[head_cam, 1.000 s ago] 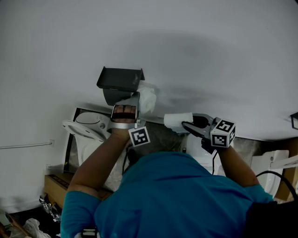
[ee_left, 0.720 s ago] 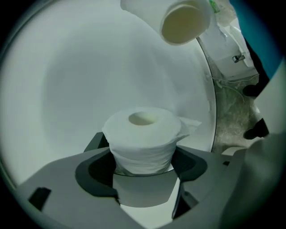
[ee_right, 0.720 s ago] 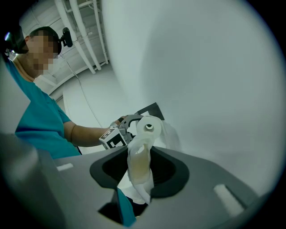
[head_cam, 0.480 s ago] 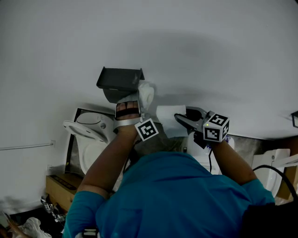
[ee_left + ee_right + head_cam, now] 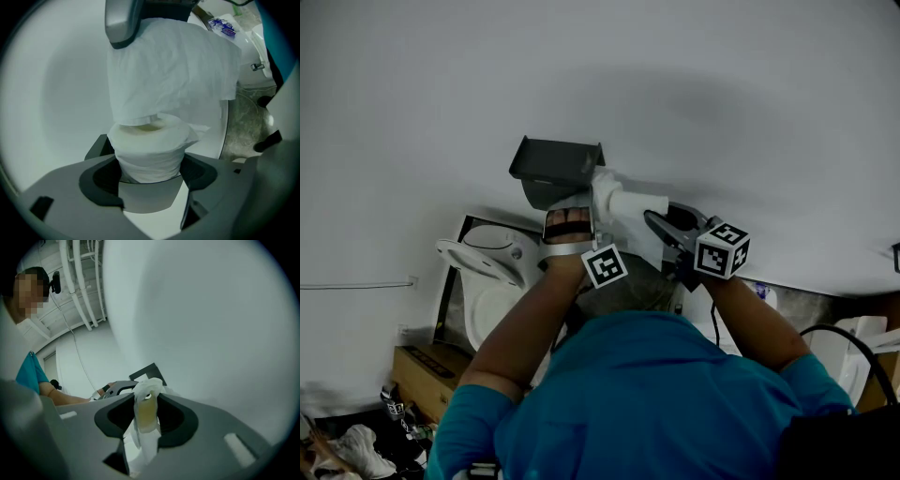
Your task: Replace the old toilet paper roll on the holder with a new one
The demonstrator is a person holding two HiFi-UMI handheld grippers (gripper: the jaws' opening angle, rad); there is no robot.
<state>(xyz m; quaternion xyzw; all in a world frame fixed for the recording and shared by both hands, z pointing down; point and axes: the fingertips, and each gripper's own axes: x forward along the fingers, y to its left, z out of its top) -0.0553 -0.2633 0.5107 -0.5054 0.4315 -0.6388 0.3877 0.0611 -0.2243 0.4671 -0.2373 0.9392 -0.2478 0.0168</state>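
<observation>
Mounted on the white wall, the dark toilet paper holder [image 5: 555, 161] is seen left of centre in the head view. Just below it, the left gripper [image 5: 150, 177] is clamped, jaws wide, on a toilet paper roll [image 5: 149, 147]. Right of centre, the right gripper [image 5: 146, 420] is pinched narrowly on a squashed roll [image 5: 146, 408], whose yellowish core is exposed.

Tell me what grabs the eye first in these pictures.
Two white paper rolls come together beside the dark holder on the pale wall. The left gripper has its jaws around a plump toilet paper roll, with a loose sheet draped above it. The right gripper pinches a thin roll, squashed flat around its tan core.
</observation>
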